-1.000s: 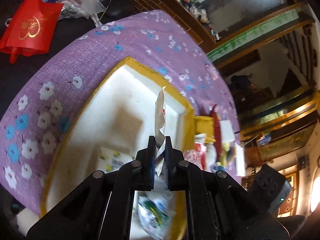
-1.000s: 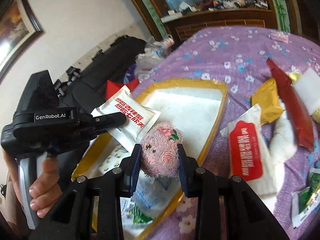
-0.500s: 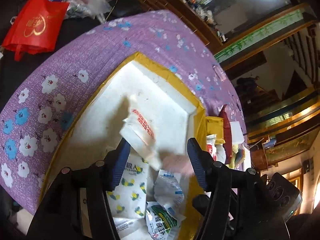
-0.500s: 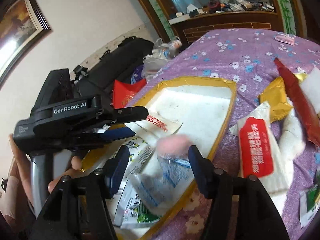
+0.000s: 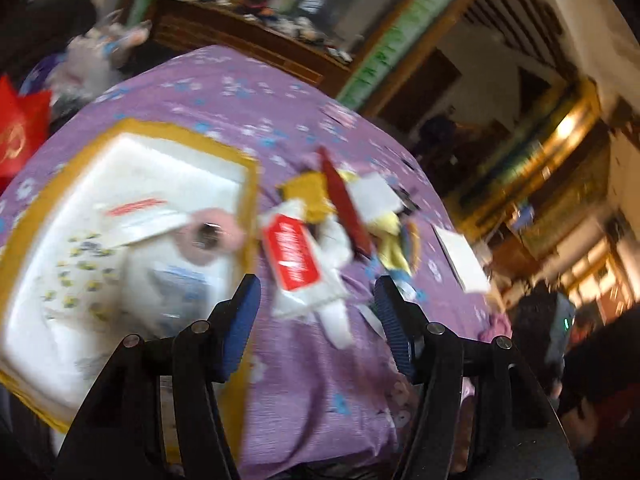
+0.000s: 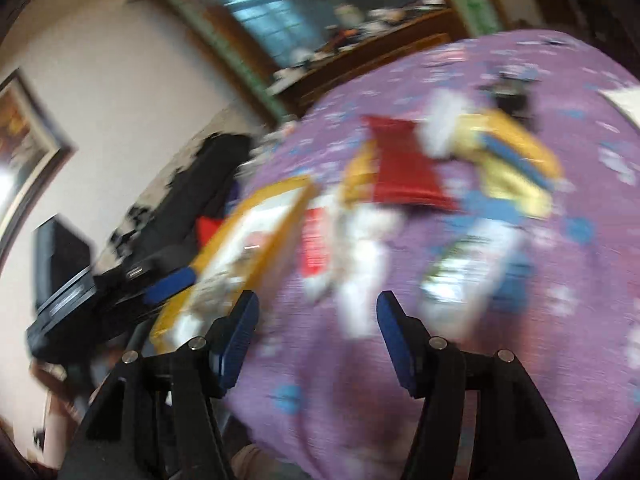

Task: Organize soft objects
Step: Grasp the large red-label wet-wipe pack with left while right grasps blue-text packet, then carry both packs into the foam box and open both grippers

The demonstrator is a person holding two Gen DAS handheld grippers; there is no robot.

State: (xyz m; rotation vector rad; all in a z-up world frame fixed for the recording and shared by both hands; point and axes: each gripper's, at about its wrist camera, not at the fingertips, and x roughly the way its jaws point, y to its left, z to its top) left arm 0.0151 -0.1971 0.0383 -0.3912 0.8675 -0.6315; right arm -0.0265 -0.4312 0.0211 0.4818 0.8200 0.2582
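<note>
My left gripper is open and empty above the purple flowered cloth, right of the yellow-rimmed white tray. In the tray lie a pink plush toy, a white packet with red print and other soft packets. Ahead of the left fingers sits a pile: a white pack with a red label, a long red packet, a yellow pouch. My right gripper is also open and empty, over the cloth near the same blurred pile. The left gripper shows at its left.
A red bag and clutter lie beyond the table's left side. A white card rests on the cloth at the right. A dark wooden cabinet stands behind the table. Both views are motion-blurred.
Both grippers opened, dropping the white packet and the pink plush toy into the tray. Both then swung right, away from the tray toward the pile on the cloth.
</note>
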